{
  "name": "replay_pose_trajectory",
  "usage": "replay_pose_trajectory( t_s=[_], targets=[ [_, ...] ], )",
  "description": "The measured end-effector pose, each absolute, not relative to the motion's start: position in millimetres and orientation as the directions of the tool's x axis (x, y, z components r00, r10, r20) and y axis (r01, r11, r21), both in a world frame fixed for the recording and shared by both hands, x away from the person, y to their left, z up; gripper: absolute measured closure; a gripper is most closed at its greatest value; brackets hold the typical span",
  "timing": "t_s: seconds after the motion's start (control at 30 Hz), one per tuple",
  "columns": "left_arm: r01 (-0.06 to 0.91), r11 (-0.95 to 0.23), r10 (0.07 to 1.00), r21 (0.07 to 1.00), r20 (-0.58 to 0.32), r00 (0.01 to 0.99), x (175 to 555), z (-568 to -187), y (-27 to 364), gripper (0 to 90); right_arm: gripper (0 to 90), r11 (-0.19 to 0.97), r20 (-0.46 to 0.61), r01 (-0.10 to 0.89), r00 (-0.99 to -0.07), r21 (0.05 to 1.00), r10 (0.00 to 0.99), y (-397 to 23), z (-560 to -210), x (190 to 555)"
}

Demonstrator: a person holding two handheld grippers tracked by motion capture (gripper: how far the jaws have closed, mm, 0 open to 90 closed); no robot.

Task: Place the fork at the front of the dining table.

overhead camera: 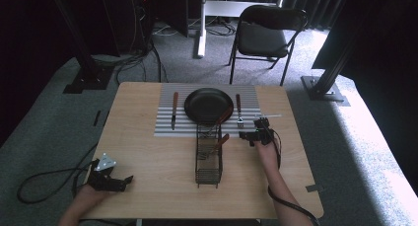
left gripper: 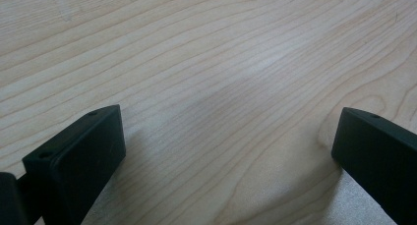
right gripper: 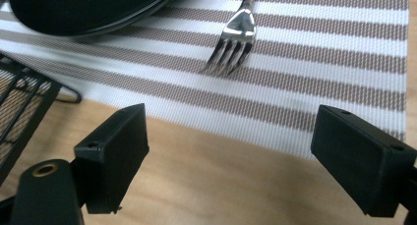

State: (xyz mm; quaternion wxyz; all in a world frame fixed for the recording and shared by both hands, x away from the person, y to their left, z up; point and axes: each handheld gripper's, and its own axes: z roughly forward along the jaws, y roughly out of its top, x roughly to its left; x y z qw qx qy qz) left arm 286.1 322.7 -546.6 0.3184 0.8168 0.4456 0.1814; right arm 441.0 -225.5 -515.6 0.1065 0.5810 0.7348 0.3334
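Note:
A black plate [overhead camera: 207,105] sits on a striped placemat [overhead camera: 165,127] at the far middle of the table. A wood-handled knife [overhead camera: 174,110] lies left of the plate and a fork [overhead camera: 238,110] lies right of it. My right gripper [overhead camera: 252,128] hovers near the mat's front right corner, open with nothing between its jaws. In the right gripper view [right gripper: 228,151] the fork [right gripper: 233,43] lies just ahead on the placemat [right gripper: 319,82], with the plate [right gripper: 83,9] at upper left. My left gripper [overhead camera: 121,182] rests open at the table's front left, over bare wood [left gripper: 228,151].
A black wire basket [overhead camera: 198,152] holding wood-handled utensils stands mid-table, just in front of the plate; its corner [right gripper: 19,102] is close to my right gripper's left jaw. A thin white item [overhead camera: 271,116] lies by the mat's right edge. A folding chair [overhead camera: 263,36] stands beyond the table.

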Motion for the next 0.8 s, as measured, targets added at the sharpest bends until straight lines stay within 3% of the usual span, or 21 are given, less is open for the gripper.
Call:
replay_pose_trajectory(
  t_s=[0.5,0.8],
  targets=[
    [0.612,-0.401,0.843,0.681,0.013,0.537,286,-547,323,0.0,13.6,0.087,0.206,0.713,-0.314,0.696,0.927,-247,-524,389],
    [0.612,-0.401,0.843,0.681,0.013,0.537,286,-547,323,0.0,13.6,0.123,0.124,0.613,-0.344,0.780,0.931,-263,-524,357]
  ],
)
